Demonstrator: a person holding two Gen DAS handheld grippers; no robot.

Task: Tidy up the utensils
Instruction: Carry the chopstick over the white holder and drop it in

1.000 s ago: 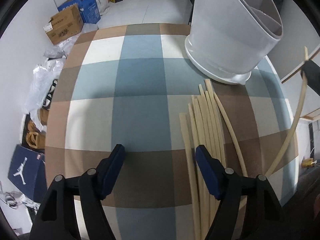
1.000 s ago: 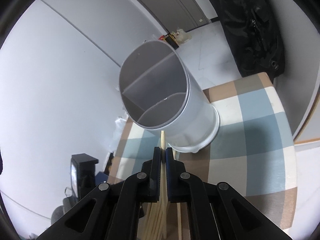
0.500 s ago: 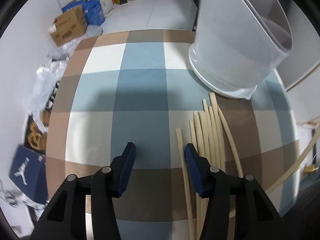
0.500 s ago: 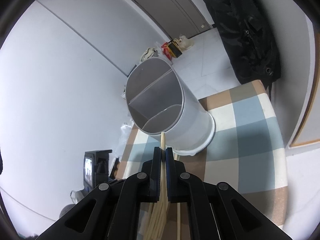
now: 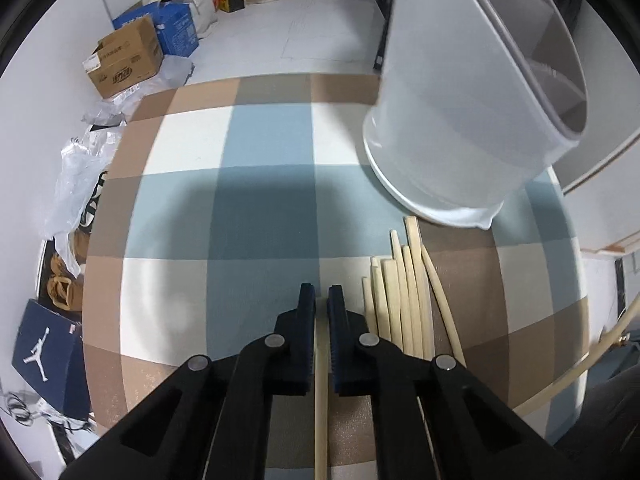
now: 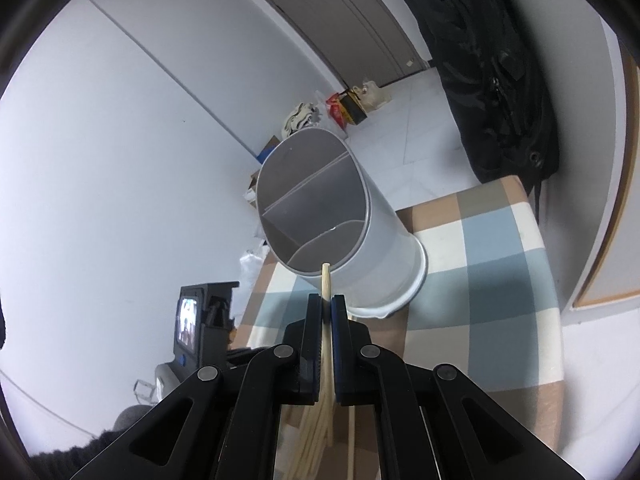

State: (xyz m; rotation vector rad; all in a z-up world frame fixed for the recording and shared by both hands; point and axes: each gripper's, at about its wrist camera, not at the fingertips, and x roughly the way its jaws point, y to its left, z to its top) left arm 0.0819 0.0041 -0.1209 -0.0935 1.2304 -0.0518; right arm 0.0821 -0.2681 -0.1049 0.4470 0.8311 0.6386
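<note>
In the left wrist view my left gripper (image 5: 321,300) points down at the checked tablecloth (image 5: 260,208). Its jaws are closing, and the pads press on a single pale wooden chopstick (image 5: 321,364). Several more chopsticks (image 5: 404,304) lie just to its right, in front of the white divided utensil holder (image 5: 460,120). In the right wrist view my right gripper (image 6: 326,300) is shut on another chopstick (image 6: 326,278), raised above the table. The stick's tip sits just before the near rim of the holder (image 6: 384,248). The pile of chopsticks (image 6: 314,436) shows below it.
Cardboard boxes (image 5: 124,60), plastic bags (image 5: 80,176) and a dark shoebox (image 5: 44,356) lie on the floor left of the table. A black backpack (image 6: 492,80) hangs beyond the table's far edge. A black device with a small screen (image 6: 196,320) stands at the left.
My left gripper shifted right onto the leftmost chopstick and shut on it. The right gripper lifted its chopstick slightly, so the holder sits lower and smaller in view.
</note>
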